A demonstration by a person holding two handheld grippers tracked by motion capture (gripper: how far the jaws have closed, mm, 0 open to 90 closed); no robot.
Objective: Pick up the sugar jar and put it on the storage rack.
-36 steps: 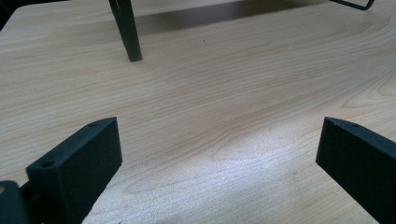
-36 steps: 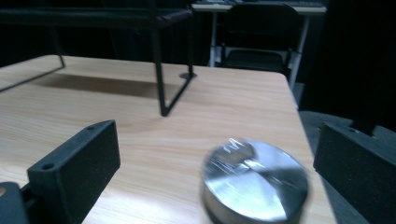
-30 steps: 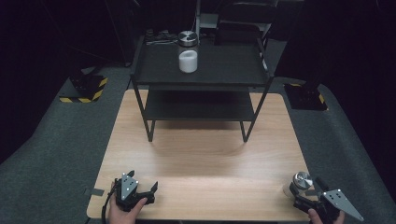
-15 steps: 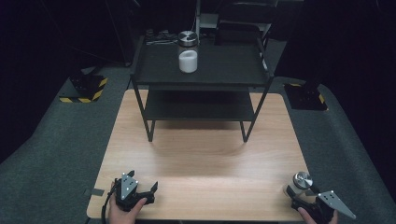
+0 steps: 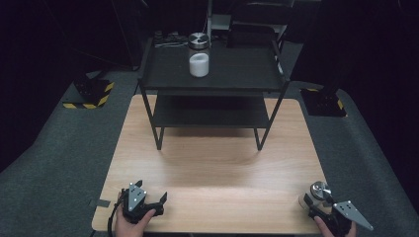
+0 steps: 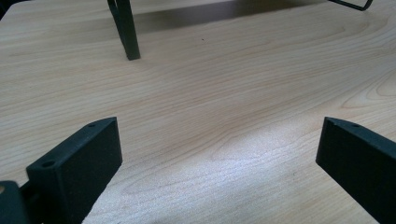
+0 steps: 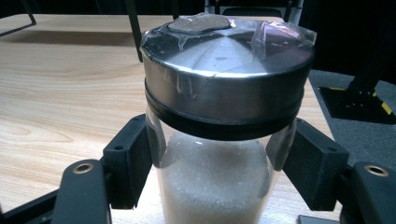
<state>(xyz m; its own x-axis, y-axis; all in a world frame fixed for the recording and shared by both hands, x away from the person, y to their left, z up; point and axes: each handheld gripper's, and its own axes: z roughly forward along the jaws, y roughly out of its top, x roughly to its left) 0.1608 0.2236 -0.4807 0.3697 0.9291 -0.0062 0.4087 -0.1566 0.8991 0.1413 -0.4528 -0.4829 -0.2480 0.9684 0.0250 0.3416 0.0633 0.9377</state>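
two jars, one candle, one rack, two grippers. near jar [image 7: 219, 126]: glass, steel lid, holds white grains; stands at the table's [image 5: 212, 163] near right corner. second lidded jar [image 5: 198, 40] and white candle [image 5: 199, 64] on the rack's [image 5: 257, 74] top shelf. right gripper [image 7: 219, 163]: jaws closed against the near jar's sides. left gripper [image 5: 159, 203]: jaws wide apart, holding nothing, at table's near left edge. versus 1 s ago: right gripper and jar sit slightly nearer the table's edge; left unchanged.
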